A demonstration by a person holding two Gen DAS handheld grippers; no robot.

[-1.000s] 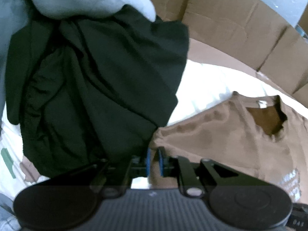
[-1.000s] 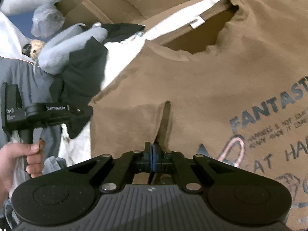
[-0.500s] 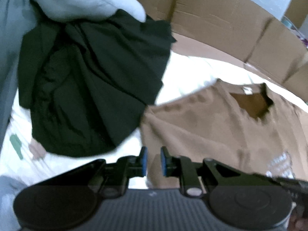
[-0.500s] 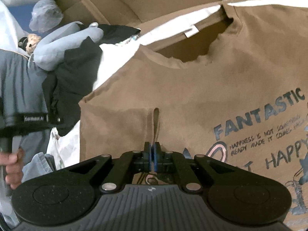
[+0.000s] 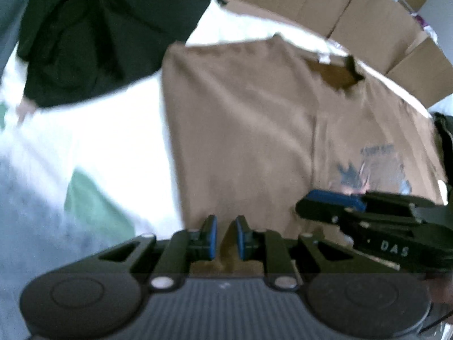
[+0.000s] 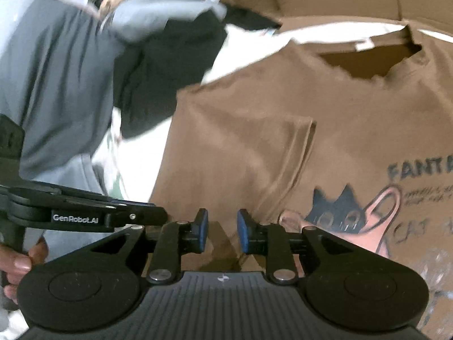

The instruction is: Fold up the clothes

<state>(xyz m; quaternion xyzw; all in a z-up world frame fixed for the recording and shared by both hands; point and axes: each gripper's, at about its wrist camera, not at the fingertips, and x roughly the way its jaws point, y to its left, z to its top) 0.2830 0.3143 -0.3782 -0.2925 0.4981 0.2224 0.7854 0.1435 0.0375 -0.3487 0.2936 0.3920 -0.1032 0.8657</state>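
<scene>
A brown T-shirt (image 5: 240, 127) with a cat print lies face up on a white sheet (image 5: 119, 130). Its left sleeve (image 6: 254, 141) is folded inward over the chest of the brown T-shirt (image 6: 354, 107). My left gripper (image 5: 226, 236) hovers open over the shirt's lower left part, with a low ridge of brown cloth showing between the pads. My right gripper (image 6: 222, 233) is open just beside it, over the shirt next to the cat print. Each view shows the other tool from the side: the right gripper (image 5: 331, 201) and the left gripper (image 6: 141, 212).
A black garment (image 5: 93, 34) lies bunched at the upper left beside the shirt, with grey clothing (image 6: 51, 70) next to it. Cardboard boxes (image 5: 325, 5) wall the far side. A green patch (image 5: 93, 206) marks the sheet. A hand (image 6: 17, 257) holds the left tool.
Both grippers have pulled back toward the shirt's lower part. The right gripper, shut on the brown cloth before, now stands open. The left jaws have widened, and the sleeve lies folded in.
</scene>
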